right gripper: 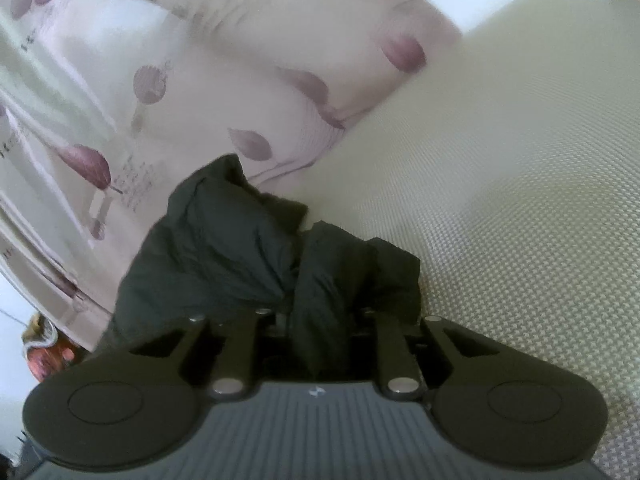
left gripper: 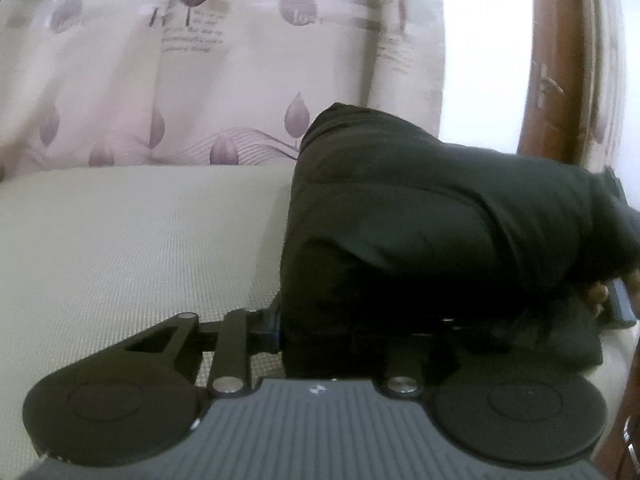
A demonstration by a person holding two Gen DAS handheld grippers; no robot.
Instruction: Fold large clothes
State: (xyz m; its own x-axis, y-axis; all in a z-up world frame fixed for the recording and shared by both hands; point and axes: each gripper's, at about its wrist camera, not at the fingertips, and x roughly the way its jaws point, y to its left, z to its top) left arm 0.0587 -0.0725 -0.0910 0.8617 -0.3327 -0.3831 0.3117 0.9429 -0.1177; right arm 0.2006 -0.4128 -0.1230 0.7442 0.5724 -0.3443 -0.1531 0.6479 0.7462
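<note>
A black puffy garment lies bunched on the beige woven mattress, to the right in the left wrist view. My left gripper has its jaws at the garment's near edge. The left fingertip presses against the fabric and the right one is buried under it. In the right wrist view a twisted bundle of the same garment runs back between the jaws of my right gripper, which is shut on it. The right gripper's body and a person's fingers show at the garment's far right end.
A pale curtain with purple leaf prints hangs right behind the mattress. A brown wooden frame stands at the right. The mattress stretches away to the right of the garment. Something colourful sits low at the left.
</note>
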